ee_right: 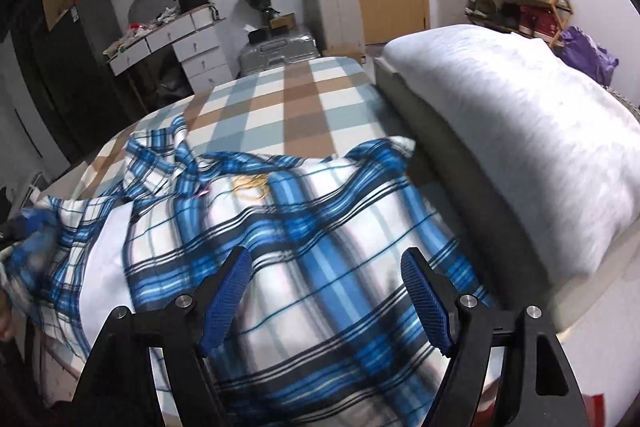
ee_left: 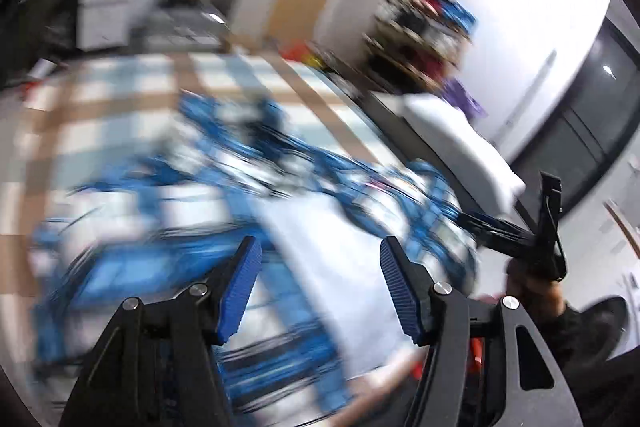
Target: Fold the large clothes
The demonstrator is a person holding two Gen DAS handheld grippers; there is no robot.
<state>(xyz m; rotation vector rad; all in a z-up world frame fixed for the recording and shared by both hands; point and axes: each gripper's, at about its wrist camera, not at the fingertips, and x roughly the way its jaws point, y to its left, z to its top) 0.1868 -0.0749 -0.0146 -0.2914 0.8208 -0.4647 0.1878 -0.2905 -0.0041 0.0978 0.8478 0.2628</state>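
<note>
The left hand-held gripper [ee_left: 320,259] and the right hand-held gripper [ee_right: 326,271] both hover with fingers spread apart, holding nothing. Beneath them a blue plaid shirt [ee_right: 280,227] lies rumpled across a checked bed [ee_right: 304,95], beside a white pillow [ee_right: 520,131].
</note>
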